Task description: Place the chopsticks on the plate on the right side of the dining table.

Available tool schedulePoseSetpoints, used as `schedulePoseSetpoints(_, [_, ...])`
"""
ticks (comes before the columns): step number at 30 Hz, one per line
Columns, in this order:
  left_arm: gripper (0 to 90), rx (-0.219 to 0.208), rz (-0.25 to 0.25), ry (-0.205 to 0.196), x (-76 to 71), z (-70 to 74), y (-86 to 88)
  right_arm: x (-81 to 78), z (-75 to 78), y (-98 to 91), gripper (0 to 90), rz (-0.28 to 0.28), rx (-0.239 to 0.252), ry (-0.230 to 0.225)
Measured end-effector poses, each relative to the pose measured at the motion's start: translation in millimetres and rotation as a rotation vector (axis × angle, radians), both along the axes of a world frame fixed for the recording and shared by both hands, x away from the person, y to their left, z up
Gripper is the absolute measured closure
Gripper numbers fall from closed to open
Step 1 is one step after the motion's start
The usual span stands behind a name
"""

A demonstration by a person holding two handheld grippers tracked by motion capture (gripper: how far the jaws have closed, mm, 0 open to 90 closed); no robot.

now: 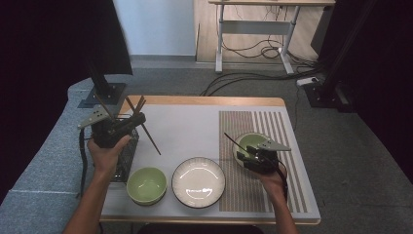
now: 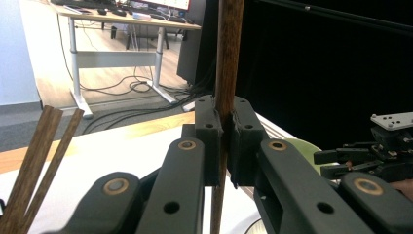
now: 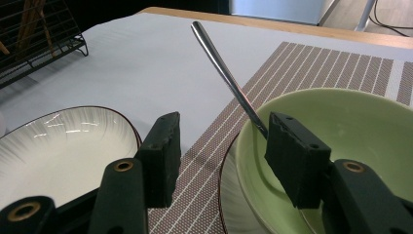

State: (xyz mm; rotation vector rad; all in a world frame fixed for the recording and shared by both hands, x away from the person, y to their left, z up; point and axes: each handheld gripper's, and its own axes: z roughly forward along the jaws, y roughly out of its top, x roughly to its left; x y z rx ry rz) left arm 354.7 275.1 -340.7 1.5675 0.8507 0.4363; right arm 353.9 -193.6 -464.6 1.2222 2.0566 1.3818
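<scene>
My left gripper (image 1: 140, 119) hovers over a black wire basket (image 1: 127, 155) at the table's left, shut on a brown chopstick (image 1: 151, 139) that slants down to the right. In the left gripper view the pads clamp that chopstick (image 2: 229, 58) upright inside the left gripper (image 2: 226, 112). My right gripper (image 3: 221, 131) is open, one jaw outside and one inside the rim of a green bowl (image 3: 341, 122). A metal spoon (image 3: 224, 73) leans in that bowl (image 1: 251, 142), just ahead of the right gripper (image 1: 244, 157).
More chopsticks (image 1: 139, 105) stand in the basket, two of them (image 2: 39, 161) close by. A second green bowl (image 1: 146, 185) and a white plate (image 1: 198, 181) sit near the front edge. A striped placemat (image 1: 265, 165) covers the table's right part.
</scene>
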Motion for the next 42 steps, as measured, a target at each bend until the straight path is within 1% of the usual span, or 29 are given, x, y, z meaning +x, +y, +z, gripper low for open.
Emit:
schedulePoseSetpoints(9, [84.3, 0.001, -0.011, 0.004, -1.7, -1.6, -5.6, 0.0, 0.5, 6.8, 47.3, 0.01, -0.004, -0.009])
schedulePoseSetpoints(16, [84.3, 0.003, -0.017, 0.005, -3.4, -2.6, -10.6, -0.3, 0.6, 14.5, 47.3, 0.038, -0.013, -0.014])
schedulePoseSetpoints(19, [84.3, 0.003, -0.025, 0.007, -3.1, -3.0, -14.3, -1.5, 0.7, 17.3, 47.5, 0.054, -0.022, -0.025])
schedulePoseSetpoints(24, [84.3, 0.015, -0.041, 0.009, -2.1, -3.8, -21.7, -3.3, 3.6, 20.3, 47.9, 0.067, -0.015, -0.039])
schedulePoseSetpoints(31, [84.3, 0.018, -0.047, 0.012, -0.7, -5.0, -27.2, -3.0, 2.0, 24.6, 48.3, 0.083, -0.024, -0.028])
schedulePoseSetpoints(34, [84.3, 0.02, -0.051, 0.011, -0.4, -4.6, -31.1, -3.2, 1.7, 25.8, 48.3, 0.086, -0.024, -0.029])
schedulePoseSetpoints(36, [84.3, 0.011, -0.058, 0.013, 0.4, -4.8, -33.5, -3.6, 2.0, 26.0, 48.4, 0.086, -0.024, -0.029])
schedulePoseSetpoints(38, [84.3, 0.017, -0.062, 0.015, 1.0, -5.4, -35.0, -3.9, 2.4, 26.1, 48.5, 0.085, -0.02, -0.033])
schedulePoseSetpoints(42, [84.3, 0.014, -0.065, 0.017, 1.2, -6.1, -37.0, -4.3, 3.0, 26.2, 48.6, 0.084, -0.022, -0.034])
